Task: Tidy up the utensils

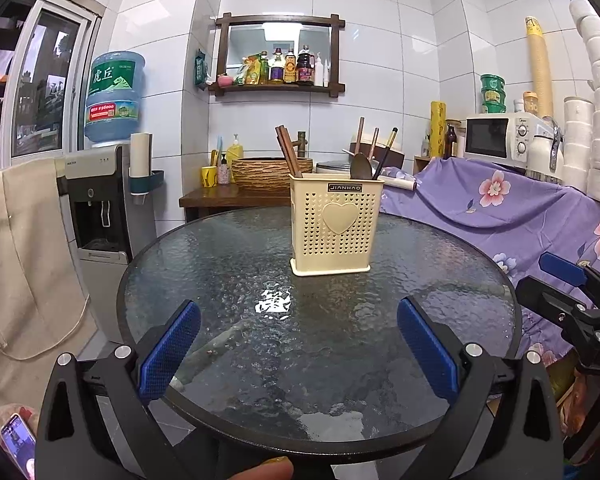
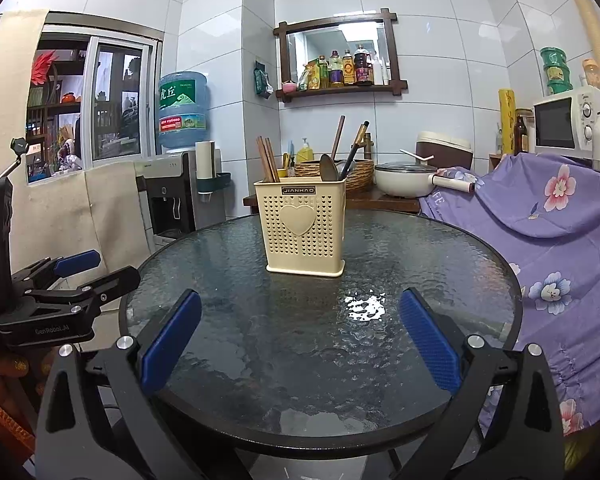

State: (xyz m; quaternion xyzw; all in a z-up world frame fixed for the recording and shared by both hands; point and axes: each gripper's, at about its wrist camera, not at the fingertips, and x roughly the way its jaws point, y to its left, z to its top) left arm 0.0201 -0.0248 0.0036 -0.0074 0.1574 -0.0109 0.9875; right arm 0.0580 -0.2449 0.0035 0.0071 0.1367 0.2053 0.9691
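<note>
A cream perforated utensil holder (image 1: 334, 226) with a heart on its front stands upright on the far half of the round glass table (image 1: 228, 264). It holds brown chopsticks (image 1: 288, 152) on its left side and a dark spoon (image 1: 360, 166) with more sticks on its right. It also shows in the right wrist view (image 2: 302, 230). My left gripper (image 1: 298, 346) is open and empty over the table's near edge. My right gripper (image 2: 300, 344) is open and empty, also at the near edge. Each gripper shows at the other view's side (image 1: 568, 292) (image 2: 74, 276).
A purple flowered cloth (image 1: 520, 204) covers furniture right of the table, with a microwave (image 1: 500, 136) behind it. A water dispenser (image 1: 100, 200) stands at the left. A wooden counter (image 1: 228, 196) with a basket and bottles is behind the table.
</note>
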